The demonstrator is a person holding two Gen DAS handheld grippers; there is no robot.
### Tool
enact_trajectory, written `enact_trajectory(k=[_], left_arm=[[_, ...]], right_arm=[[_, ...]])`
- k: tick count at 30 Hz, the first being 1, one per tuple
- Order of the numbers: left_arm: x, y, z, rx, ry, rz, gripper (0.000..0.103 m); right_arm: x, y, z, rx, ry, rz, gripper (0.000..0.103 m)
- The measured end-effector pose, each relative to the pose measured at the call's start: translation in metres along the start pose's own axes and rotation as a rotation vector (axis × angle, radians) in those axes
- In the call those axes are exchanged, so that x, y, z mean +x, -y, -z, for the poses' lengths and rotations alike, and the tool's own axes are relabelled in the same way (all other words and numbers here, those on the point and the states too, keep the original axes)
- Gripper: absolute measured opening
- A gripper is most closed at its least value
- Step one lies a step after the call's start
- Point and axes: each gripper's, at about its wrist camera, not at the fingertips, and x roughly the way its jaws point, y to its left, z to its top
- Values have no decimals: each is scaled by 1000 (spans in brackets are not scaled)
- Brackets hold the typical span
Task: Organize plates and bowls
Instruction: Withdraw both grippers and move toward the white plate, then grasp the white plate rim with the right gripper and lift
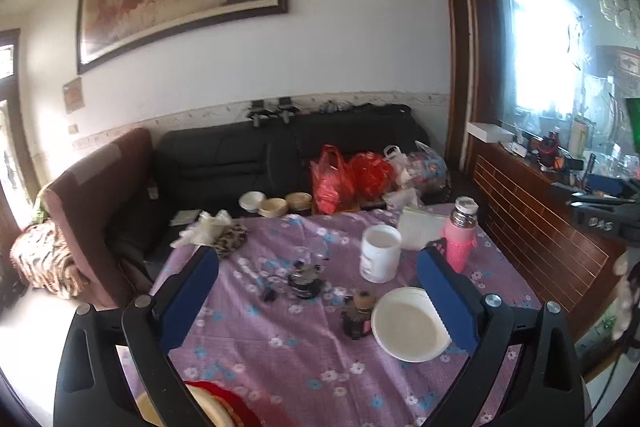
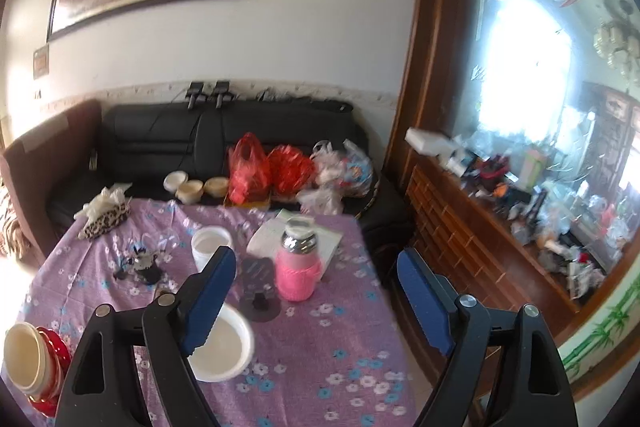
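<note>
A white plate point(image 1: 408, 327) lies on the purple flowered tablecloth point(image 1: 280, 347), partly behind the right finger of my left gripper point(image 1: 318, 255). That gripper hangs above the table, open, with nothing between its blue pads. A stack of cream and red bowls point(image 1: 224, 407) shows at the bottom edge, under its left finger. In the right wrist view the same plate point(image 2: 228, 347) lies below the left finger of my right gripper point(image 2: 318, 257), which is open and empty too. The bowl stack point(image 2: 32, 363) stands at the table's near left.
On the table are a white jar point(image 1: 380, 253), a pink-sleeved bottle point(image 1: 460, 235), a small dark bottle point(image 1: 356, 311), a glass ornament point(image 1: 306, 275) and a black stand point(image 2: 260, 287). Behind it, a black sofa point(image 1: 224, 159) holds three bowls point(image 1: 276, 205) and red bags point(image 1: 332, 179). A wooden cabinet point(image 1: 532, 227) flanks the right.
</note>
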Motion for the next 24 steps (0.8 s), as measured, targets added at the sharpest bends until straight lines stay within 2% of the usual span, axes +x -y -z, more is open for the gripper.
enact_trajectory(k=[3, 4, 9, 11, 13, 15, 19, 21, 24], left_arm=[[40, 12, 22, -23, -89, 60, 99], [63, 16, 36, -36, -144, 92, 99], [142, 20, 93, -115, -330, 132, 99], [165, 21, 113, -154, -385, 155, 91], [183, 24, 128, -171, -435, 174, 73], [198, 28, 140, -184, -474, 189, 66], [220, 34, 159, -200, -508, 192, 65], [227, 37, 166, -196, -514, 193, 65], [237, 40, 171, -193, -526, 196, 65]], right_arm=[[52, -3, 29, 75, -106, -94, 86], [72, -4, 42, 96, -149, -121, 86], [151, -10, 110, 195, -299, -200, 85], [173, -13, 131, 223, -337, -217, 82], [188, -14, 145, 244, -360, -230, 79], [201, -14, 157, 276, -364, -244, 78], [217, -21, 171, 290, -361, -259, 77], [225, -28, 174, 275, -368, -265, 74], [233, -34, 177, 260, -380, -275, 63]])
